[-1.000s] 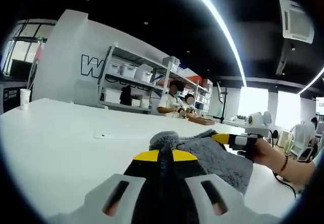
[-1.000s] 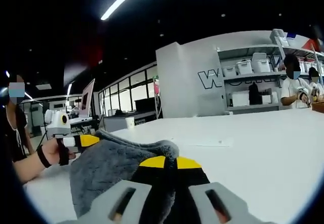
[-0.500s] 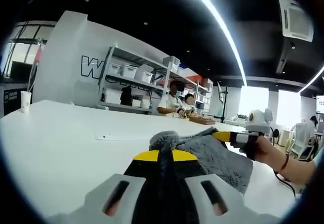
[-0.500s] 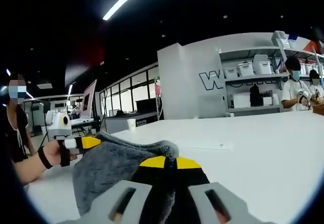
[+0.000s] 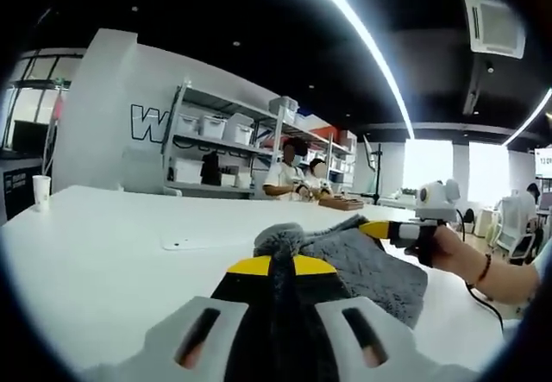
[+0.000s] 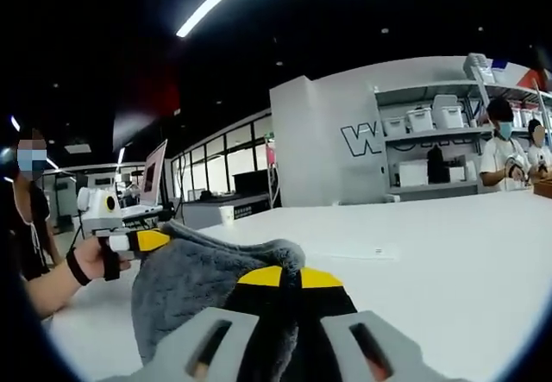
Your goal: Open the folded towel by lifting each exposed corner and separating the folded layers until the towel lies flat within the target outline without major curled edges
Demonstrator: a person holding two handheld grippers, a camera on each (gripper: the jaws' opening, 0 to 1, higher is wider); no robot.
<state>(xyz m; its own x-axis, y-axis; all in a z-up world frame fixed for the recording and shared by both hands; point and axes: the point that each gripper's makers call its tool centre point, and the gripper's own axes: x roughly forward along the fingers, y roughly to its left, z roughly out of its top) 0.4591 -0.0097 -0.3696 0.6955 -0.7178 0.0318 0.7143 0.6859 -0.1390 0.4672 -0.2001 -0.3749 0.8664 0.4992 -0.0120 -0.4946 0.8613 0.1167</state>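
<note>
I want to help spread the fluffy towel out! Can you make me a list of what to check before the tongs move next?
1. Left tongs pinching the grey towel: ok, fabric sits bunched between the yellow tips.
2. Right tongs pinching the towel: ok, cloth gathered at their tips.
3. Each pair of tongs on a different end: ok, the towel spans between them.
4. Towel opened flat: not ok, it is bunched and draped.
5. Towel inside the target outline: cannot tell, no outline is visible on the white table.
6. Table beside the towel free: ok, only a paper cup far off.
</note>
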